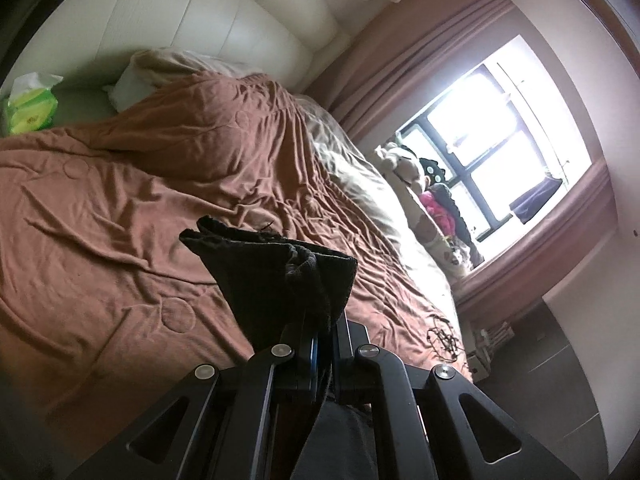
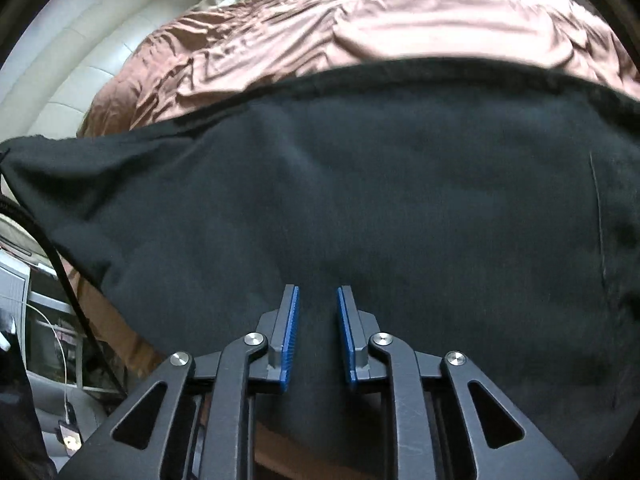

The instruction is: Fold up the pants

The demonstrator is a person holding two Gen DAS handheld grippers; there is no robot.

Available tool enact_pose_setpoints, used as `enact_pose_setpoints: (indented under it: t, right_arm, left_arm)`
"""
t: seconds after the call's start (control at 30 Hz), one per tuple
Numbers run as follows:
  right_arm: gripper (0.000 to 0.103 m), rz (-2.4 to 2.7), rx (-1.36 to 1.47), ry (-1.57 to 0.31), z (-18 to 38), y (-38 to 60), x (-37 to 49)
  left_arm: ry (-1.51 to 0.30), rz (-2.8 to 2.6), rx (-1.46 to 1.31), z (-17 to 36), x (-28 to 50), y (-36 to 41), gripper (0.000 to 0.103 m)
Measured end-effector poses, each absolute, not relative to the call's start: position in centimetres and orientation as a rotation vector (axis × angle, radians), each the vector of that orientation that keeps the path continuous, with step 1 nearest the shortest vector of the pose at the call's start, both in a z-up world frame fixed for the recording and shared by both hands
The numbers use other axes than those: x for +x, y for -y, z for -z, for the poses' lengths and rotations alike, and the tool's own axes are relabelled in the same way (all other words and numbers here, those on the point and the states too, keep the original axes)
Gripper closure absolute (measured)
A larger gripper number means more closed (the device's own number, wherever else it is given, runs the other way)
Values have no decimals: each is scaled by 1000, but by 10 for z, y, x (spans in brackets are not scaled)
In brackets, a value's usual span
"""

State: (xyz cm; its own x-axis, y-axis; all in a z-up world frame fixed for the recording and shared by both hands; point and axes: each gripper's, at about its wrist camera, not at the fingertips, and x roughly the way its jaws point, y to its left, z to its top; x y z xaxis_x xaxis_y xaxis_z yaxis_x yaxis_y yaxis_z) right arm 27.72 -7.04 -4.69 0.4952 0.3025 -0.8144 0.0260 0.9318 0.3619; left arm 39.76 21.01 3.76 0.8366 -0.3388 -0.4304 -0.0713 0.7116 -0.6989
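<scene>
One pair of black pants [image 2: 360, 200], two tongs, above the bed [image 1: 120, 200].
Your left tongs [image 1: 324, 332] clench the pants' hem; your right tongs [image 2: 318, 312] hover released over them.

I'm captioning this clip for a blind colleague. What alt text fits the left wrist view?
The left tool, shut, pinches a bunched corner of the black pants above a rumpled brown bedspread. Beyond lie a white padded headboard, a green tissue pack and a bright window with pink curtains.
</scene>
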Motion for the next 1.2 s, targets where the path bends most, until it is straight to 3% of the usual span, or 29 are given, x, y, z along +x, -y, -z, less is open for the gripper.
enact_pose_setpoints:
  t: [0.47,1.2]
  right_arm:
    - [89,-234,323,-1066,50,58,254]
    - [96,-166,322,-1048,65,45,386]
  left_arm:
    - [-511,170,-848,-60,389,-223,98]
    - [-583,97,-905,-8,395,-255,98]
